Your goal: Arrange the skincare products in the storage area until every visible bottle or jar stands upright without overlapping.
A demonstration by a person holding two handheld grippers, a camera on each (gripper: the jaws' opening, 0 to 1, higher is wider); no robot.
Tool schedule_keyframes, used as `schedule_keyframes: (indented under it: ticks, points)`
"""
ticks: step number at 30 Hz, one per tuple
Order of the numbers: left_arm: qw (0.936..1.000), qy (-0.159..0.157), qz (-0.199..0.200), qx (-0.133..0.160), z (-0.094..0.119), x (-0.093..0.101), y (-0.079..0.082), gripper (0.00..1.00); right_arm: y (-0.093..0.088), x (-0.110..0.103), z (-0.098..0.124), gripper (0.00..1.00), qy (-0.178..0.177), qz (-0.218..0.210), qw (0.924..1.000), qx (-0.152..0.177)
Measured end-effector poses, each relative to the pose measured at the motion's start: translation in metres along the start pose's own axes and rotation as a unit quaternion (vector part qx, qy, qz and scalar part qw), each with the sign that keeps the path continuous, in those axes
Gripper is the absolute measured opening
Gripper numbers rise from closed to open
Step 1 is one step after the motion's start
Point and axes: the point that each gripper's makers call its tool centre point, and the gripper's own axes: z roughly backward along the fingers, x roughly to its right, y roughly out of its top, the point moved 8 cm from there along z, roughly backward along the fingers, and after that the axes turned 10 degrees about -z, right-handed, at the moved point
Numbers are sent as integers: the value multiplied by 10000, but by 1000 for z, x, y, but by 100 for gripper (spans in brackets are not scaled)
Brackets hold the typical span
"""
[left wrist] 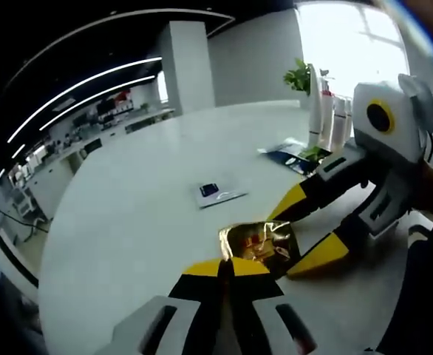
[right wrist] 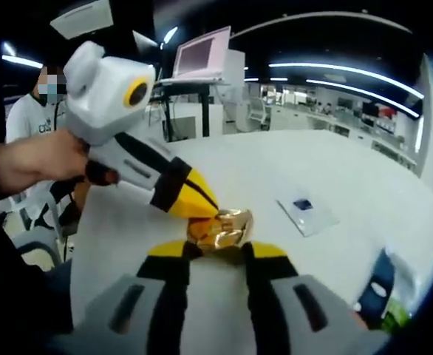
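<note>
The left claw [left wrist: 235, 265] has its yellow-tipped black jaws drawn together on the near edge of a small, shiny gold, crinkled foil-wrapped object [left wrist: 259, 242], which rests on the round white desk [left wrist: 142, 200]. From the far side, the right claw [left wrist: 305, 233] reaches in with its jaws parted, one tip on each side of the gold object. In the right gripper view, the right claw [right wrist: 215, 250] straddles the gold object [right wrist: 220, 228] while the left claw [right wrist: 194, 201] pinches it from above and left, held by a person's hand [right wrist: 39, 159].

Around the gold object the desk surface is bare and open. Well apart lies a flat clear sachet with a dark blue label [left wrist: 218, 193]. Near the far desk edge stand tall white bottles [left wrist: 327, 111], upright beside a green potted plant [left wrist: 299, 75], with a dark blue and green flat packet [left wrist: 299, 155] lying in front of them.
</note>
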Motion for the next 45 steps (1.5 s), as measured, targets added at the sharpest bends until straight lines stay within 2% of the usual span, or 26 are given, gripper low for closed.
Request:
schedule_keyframes:
  ticks: [13,24,34,37,40,45]
  points:
    - [9996,-132,-259,29,-2,2,5,1,0,1,3,30,65,-34,9999,73]
    - [9991,-363,-224,80,-3,6,7,0,0,0,4,27,174,45,9998,98]
    - [9988,-473,-86,119,-3,8,5,0,1,7,10,28,483,-572,9972,43]
    - [9984,-538,3,155,-4,10,5,0,2,5,10,21,691,-1031,9923,52]
    - [9984,-533,18,168,-4,11,5,0,2,3,10,17,571,-798,9951,-81]
    - [9983,-555,41,184,-4,10,4,0,2,-4,10,24,495,-364,9980,-112]
